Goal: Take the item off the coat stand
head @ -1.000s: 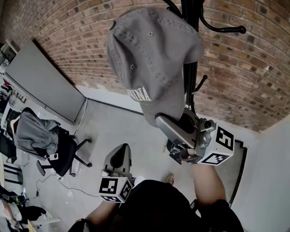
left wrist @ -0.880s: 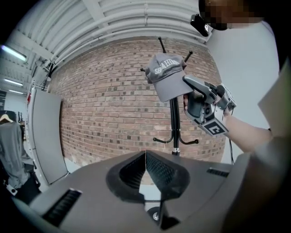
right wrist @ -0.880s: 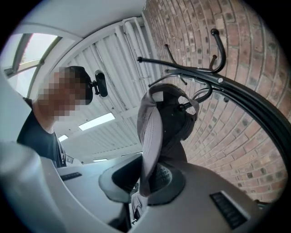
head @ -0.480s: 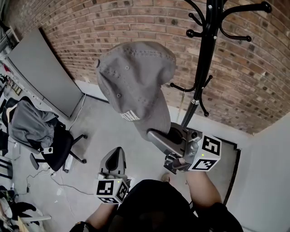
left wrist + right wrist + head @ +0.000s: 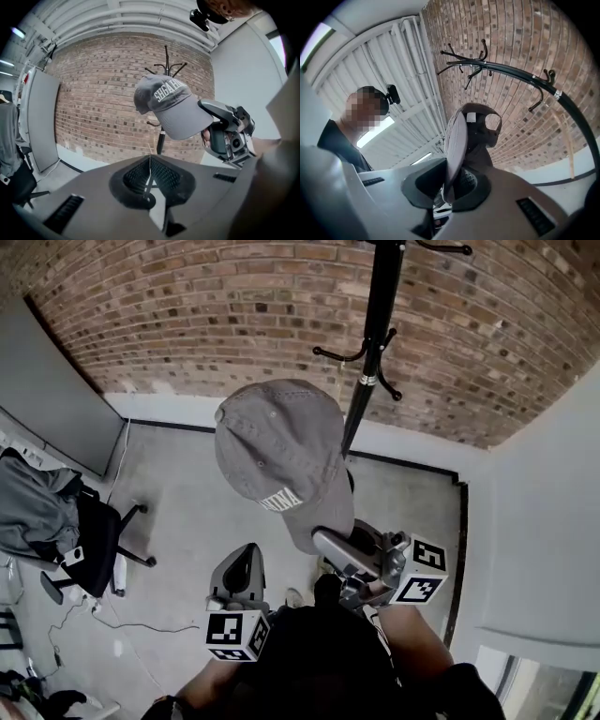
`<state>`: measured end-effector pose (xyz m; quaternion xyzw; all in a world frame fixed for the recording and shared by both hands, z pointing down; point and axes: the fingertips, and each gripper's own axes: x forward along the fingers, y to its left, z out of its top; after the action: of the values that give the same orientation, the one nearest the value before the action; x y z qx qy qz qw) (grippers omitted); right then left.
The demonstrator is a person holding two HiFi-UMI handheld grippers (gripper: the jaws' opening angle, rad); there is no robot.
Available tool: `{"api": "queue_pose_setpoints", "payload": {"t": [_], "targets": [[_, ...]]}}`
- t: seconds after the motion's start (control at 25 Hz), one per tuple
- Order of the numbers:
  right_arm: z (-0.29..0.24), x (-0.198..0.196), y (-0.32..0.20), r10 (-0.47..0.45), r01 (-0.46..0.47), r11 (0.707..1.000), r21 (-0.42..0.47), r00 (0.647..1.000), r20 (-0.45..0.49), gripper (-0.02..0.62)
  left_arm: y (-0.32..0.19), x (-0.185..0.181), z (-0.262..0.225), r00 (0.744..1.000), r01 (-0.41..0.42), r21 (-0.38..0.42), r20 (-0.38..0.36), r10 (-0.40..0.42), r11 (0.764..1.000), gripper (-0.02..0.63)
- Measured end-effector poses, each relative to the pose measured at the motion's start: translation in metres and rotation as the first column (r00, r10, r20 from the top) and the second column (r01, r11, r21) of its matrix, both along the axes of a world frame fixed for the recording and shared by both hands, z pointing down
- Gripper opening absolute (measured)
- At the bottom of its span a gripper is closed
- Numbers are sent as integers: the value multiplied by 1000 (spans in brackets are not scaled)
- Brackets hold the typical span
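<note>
A grey baseball cap [image 5: 277,451] with white lettering hangs free in the air, clear of the black coat stand [image 5: 375,334]. My right gripper [image 5: 328,542] is shut on the cap's brim. In the right gripper view the brim [image 5: 456,140] stands edge-on between the two jaws of the right gripper [image 5: 451,185], with the cap's crown [image 5: 480,124] beyond and the stand's hooks [image 5: 480,63] behind. My left gripper [image 5: 246,554] sits low and left of the cap, shut and holding nothing. The left gripper [image 5: 149,176] looks up at the cap [image 5: 171,108] and at the right gripper [image 5: 229,133].
A brick wall [image 5: 206,324] stands behind the coat stand. An office chair with a grey garment [image 5: 56,521] is at the left, beside a grey panel [image 5: 47,399] leaning on the wall. A white wall [image 5: 544,521] closes the right side. Cables [image 5: 103,624] lie on the floor.
The cap has come off the stand's hooks, and the right gripper has carried it down and away from the pole. The left gripper has stayed low and shut.
</note>
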<state>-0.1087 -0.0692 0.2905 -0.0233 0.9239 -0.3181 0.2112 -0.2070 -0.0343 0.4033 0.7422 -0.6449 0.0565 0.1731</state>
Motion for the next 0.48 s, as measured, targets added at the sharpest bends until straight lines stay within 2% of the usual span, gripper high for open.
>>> {"api": "queue_pose_setpoints", "payload": {"t": [0.24,0.48], "targets": [[20,51,34,131,-133,990,-56,991,-36,32,27,50,14,991,-133,-35,-9,133,990,34],[32,129,57,207,-207,974,-92,978,-17,33,40,114,8,981,-191,-18,30,192,981,34]]}}
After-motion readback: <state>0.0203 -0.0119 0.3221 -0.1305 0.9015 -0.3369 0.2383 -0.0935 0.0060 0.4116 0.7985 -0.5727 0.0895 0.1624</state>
